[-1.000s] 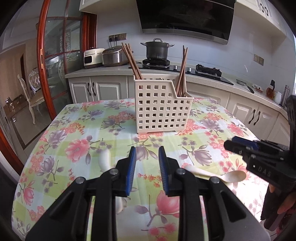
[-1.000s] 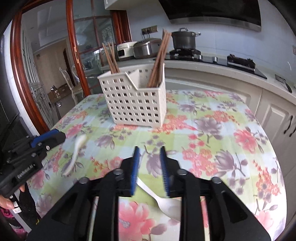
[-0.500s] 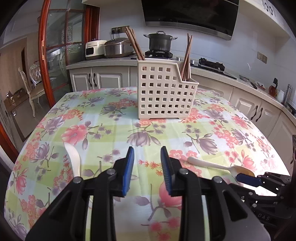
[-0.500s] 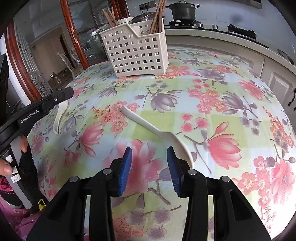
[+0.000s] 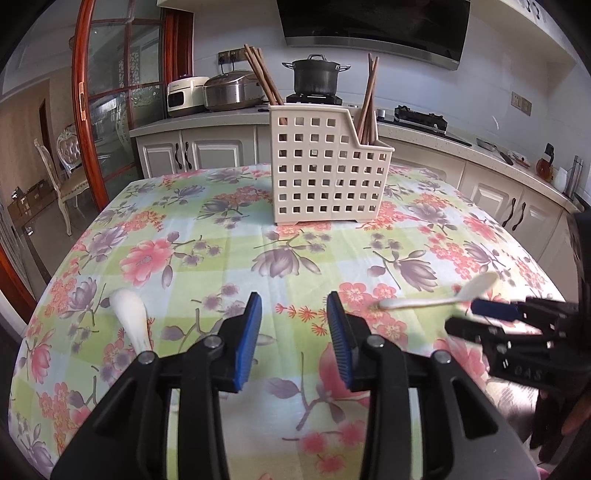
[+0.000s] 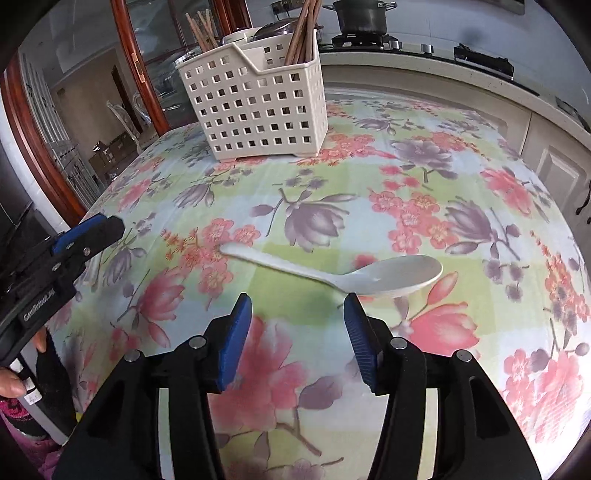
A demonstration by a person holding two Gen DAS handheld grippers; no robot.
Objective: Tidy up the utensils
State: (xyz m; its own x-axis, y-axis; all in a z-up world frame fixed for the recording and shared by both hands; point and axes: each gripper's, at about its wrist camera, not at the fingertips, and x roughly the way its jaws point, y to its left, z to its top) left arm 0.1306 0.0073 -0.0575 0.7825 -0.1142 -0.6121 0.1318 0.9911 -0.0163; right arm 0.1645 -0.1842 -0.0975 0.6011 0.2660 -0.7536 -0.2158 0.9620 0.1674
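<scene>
Spoons are the things still to be put away: two white ones lie flat on the flowered tablecloth, while the perforated cream caddy stands upright further back, near the far side of the table. Wooden chopsticks already lean in its compartments, so I judge that the spoons should join them there.

One white spoon lies just in front of the right gripper, with its handle pointing toward the left and its bowl on the right. The jaws of this gripper are opening and nothing is between the blue pads; they look apart from the spoon, a little before its thin neck. I think the jaws spread like this to make room to come down on both sides of the handle.

The second white spoon lies left of the left gripper, its lower part hidden behind the black finger. The left gripper's jaws are also opening, and they are empty, with only cloth showing between them. The gripper is not lined up with this spoon, so it probably needs to shift left before it can take it.

Both spoons lie low on the cloth, so the pads must probably go almost to the cloth to catch them.
</scene>
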